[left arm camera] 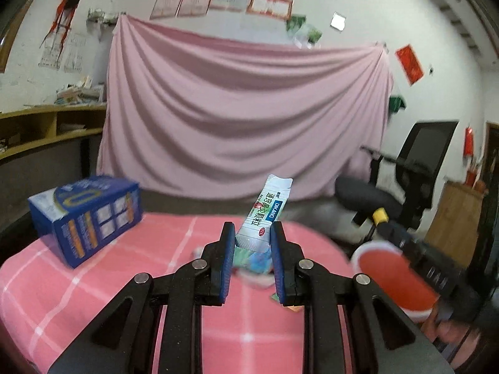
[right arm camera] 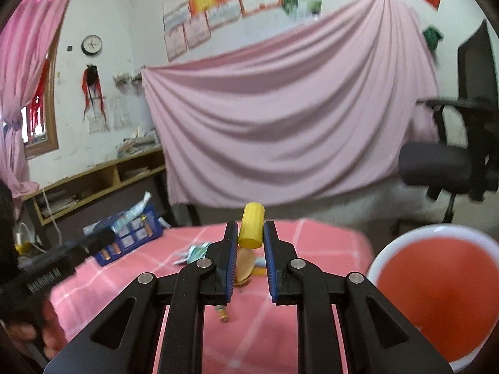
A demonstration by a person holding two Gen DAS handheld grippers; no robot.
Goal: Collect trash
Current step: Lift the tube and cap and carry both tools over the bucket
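I had a piece of trash in each hand-held gripper, both lifted clear of the bench [left arm camera: 78, 283] so they could travel to the red bin [right arm camera: 436, 296] waiting off its right edge. My left hand-held gripper [left arm camera: 252, 237] was clamped narrow on a white medicine sachet [left arm camera: 265, 215], pinched by its lower end so most of it stood up past the pads and leaned slightly right. My right hand-held gripper [right arm camera: 251, 233] was nearly closed on a yellow ribbed cap [right arm camera: 252, 226] (a bottle cap or similar, I judged), held upright across its sides.

Both pointed almost level, tipped only slightly down, side by side over the pink checked cloth. More wrappers [right arm camera: 195, 254] lay on the cloth under them, so the job looked only partly done. The blue box [left arm camera: 87, 218] sat at the far left corner, well apart from the bin.
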